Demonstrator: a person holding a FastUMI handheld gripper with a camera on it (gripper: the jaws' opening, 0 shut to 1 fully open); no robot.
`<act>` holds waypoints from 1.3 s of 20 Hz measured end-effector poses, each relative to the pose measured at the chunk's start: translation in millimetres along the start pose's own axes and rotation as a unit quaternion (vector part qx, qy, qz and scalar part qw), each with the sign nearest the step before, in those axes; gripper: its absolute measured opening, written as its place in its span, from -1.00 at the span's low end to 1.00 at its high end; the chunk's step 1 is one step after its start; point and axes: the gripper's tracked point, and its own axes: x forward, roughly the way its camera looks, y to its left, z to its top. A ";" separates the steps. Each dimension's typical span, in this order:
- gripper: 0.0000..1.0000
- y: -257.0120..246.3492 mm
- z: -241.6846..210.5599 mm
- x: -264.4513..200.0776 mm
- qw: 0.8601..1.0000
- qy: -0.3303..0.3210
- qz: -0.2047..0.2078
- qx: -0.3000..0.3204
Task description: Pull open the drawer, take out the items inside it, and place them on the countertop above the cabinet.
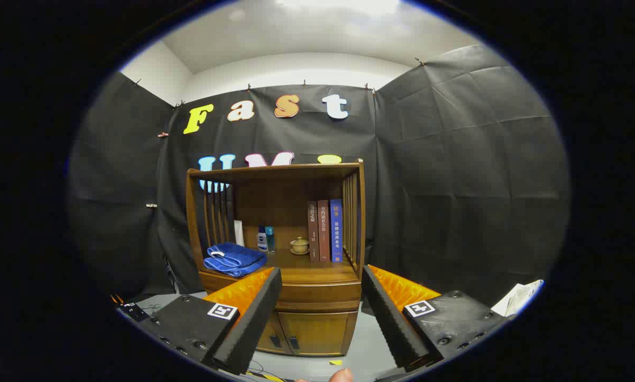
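The gripper (pixel 321 313) hangs with its fingers spread wide and empty, well short of the brown wooden cabinet (pixel 317 329). Its closed wooden drawer (pixel 317 297) sits between the fingers; a folded blue towel (pixel 234 259), three upright books (pixel 325 231) and a small lidded teacup (pixel 299 245) rest on the countertop (pixel 317 273) above

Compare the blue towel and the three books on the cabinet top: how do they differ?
The blue towel lies folded flat at the front of the countertop, just beyond one finger; the books stand upright farther back, beside the slatted side panel. The towel is one soft bundle, all blue; the books are three rigid spines, two brown and one blue. Both sit on the same countertop, beyond the open gripper, with the drawer shut.
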 end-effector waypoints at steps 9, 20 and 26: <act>0.97 2.8 -13.8 8.0 1.000 0.009 0.007 0.008; 0.97 59.0 -37.8 61.6 0.999 -0.006 0.038 0.025; 0.97 97.6 -115.9 132.0 0.999 0.010 0.033 -0.002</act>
